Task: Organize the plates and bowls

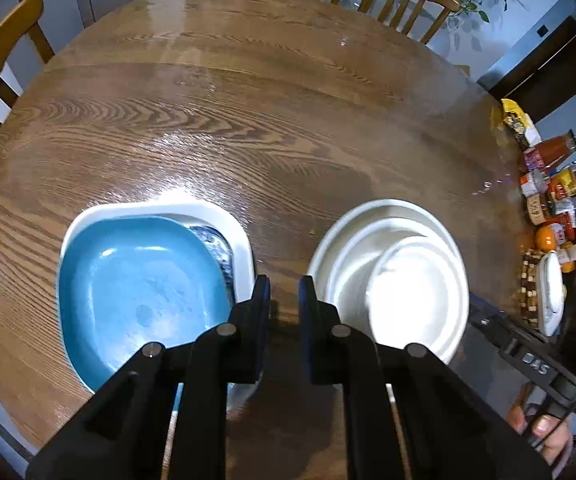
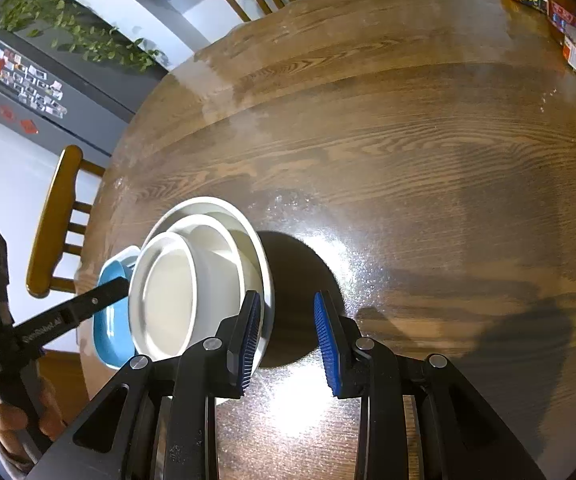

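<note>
A blue square plate (image 1: 139, 292) lies on a white square plate (image 1: 223, 220), with a dark patterned dish (image 1: 217, 248) showing between them. To their right stand three nested white bowls (image 1: 400, 280). My left gripper (image 1: 283, 300) hangs over the bare table between the two stacks, its jaws a narrow gap apart with nothing in them. In the right wrist view my right gripper (image 2: 288, 320) is open at the right rim of the bowls (image 2: 207, 272). Its left finger (image 2: 253, 320) overlaps the outer bowl's edge, and its right finger is over the table. The blue plate (image 2: 111, 332) shows behind the bowls.
Bottles, packets and an orange (image 1: 548, 200) crowd the table's right edge. Wooden chairs (image 2: 59, 220) stand around the round wooden table (image 1: 247, 100). A dark fridge with magnets (image 2: 27, 84) and a trailing plant are at the far left. A hand (image 2: 7, 420) holds the left tool.
</note>
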Tool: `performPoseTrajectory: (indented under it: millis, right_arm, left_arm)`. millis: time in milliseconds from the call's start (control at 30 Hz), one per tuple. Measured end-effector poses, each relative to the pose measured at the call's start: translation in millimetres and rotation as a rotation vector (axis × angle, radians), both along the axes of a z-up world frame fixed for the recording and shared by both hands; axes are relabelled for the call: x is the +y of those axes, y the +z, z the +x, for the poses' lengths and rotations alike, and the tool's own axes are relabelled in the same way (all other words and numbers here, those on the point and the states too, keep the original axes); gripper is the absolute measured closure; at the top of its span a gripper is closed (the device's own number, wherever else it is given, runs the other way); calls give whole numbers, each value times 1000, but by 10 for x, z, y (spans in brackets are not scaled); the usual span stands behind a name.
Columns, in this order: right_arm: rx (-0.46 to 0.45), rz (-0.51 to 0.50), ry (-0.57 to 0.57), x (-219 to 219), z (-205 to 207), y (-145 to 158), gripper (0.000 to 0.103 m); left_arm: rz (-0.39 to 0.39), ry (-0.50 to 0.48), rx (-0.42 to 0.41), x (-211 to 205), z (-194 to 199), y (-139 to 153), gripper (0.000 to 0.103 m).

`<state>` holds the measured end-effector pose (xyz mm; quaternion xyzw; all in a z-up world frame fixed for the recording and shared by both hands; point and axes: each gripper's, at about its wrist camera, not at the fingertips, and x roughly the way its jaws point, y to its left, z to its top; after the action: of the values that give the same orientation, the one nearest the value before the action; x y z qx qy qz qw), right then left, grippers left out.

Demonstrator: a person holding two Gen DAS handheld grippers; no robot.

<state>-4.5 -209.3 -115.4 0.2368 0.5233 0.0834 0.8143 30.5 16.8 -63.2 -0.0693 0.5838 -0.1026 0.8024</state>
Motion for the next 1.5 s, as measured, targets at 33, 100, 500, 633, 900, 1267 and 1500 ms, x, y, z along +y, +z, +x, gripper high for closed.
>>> performPoseTrajectory:
  millis: [33,100,500,633,900,1267,1500]
  right_arm:
    - [0,1,0,1,-1,2,72]
    - [0,0,0,5,-1,3,72]
    - [8,7,3,23,10,-19,72]
    - [11,4,3,29,15,-50,72]
    - [-33,-17,35,133,28,-3,93]
    - [-46,-18,34,163,-30,47,93]
    - [-92,-34,34,204,-105,246,93]
  left_arm:
    - [-8,-4,2,-9,-8,11,92]
    - [-11,-13,5,-34,-20,16,92]
    - [26,-39,62,-152,18,-240,93]
    - [24,-45,48,-170,0,-231,99]
    - [29,-34,19,-176,-49,-233,102]
    - [91,-33,-84,-206,-168,-78,102]
    - [102,-32,-162,-149,-268,125,102]
